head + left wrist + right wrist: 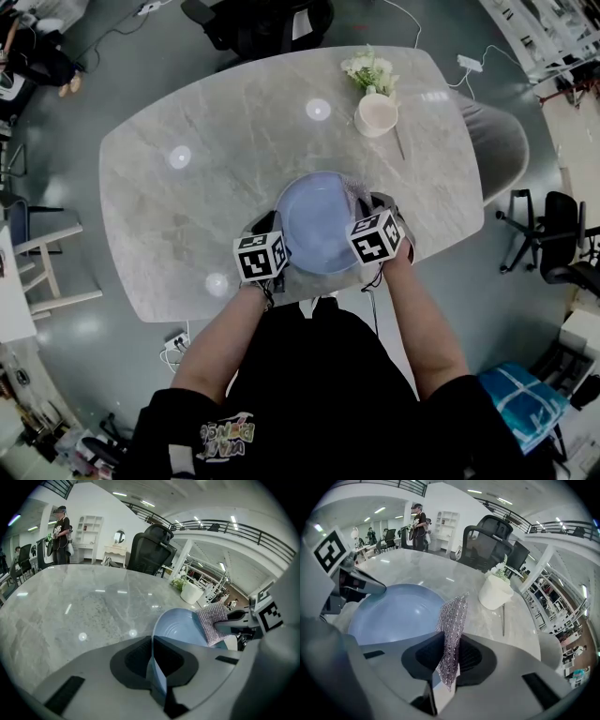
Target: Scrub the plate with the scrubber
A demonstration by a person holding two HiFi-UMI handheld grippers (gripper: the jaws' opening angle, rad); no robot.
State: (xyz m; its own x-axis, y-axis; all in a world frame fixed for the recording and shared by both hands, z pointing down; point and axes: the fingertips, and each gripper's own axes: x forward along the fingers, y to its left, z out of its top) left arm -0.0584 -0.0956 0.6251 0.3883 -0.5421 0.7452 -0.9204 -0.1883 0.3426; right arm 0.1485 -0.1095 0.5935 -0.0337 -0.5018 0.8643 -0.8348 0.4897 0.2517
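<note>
- The left gripper (155, 665) is clamped on the rim of the pale blue round plate (180, 627), near the grey marble table's (70, 606) front edge.
- The right gripper (446, 660) pinches the silvery mesh scrubber (453, 620) upright at the plate's right rim.

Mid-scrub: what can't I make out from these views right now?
- Head view: marker cubes hide where the left gripper grips the plate and the right gripper grips the scrubber.
- Right gripper view: scrubber edge-on, so its contact with the plate is unclear.
- Thin stick beside the white pot: too small to identify.
</note>
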